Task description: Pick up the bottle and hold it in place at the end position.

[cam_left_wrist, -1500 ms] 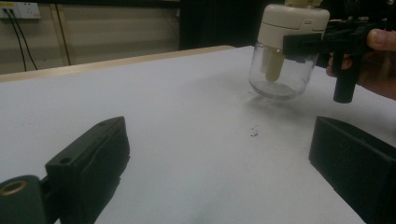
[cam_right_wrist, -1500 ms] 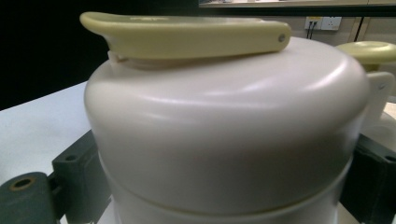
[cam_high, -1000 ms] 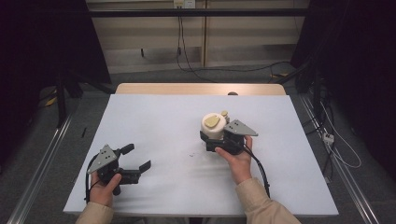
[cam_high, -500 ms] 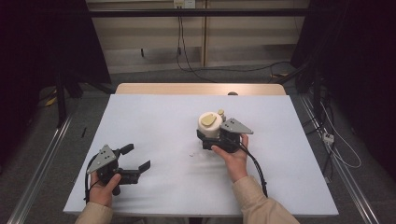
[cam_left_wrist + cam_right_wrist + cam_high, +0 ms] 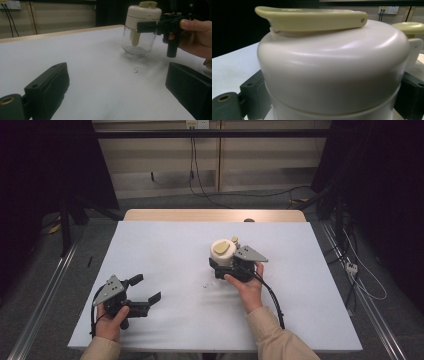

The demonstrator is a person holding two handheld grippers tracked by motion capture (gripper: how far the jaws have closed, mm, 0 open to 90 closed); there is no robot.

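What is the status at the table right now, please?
Right gripper shut on the jar, at its cream lid. Left gripper open, holding nothing, low over the table. Jar upright on the table. Nothing in the way.

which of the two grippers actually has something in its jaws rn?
The right gripper: its jaws are shut on the cream-lidded clear glass jar at mid-table. The left gripper sits open near the table's front-left, with nothing between its jaws.

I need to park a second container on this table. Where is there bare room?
The far left of the white table is bare, as is the right side beyond the jar. The stretch between the left tool and the jar holds only small specks. It is crowded around the right tool, shut on the jar.
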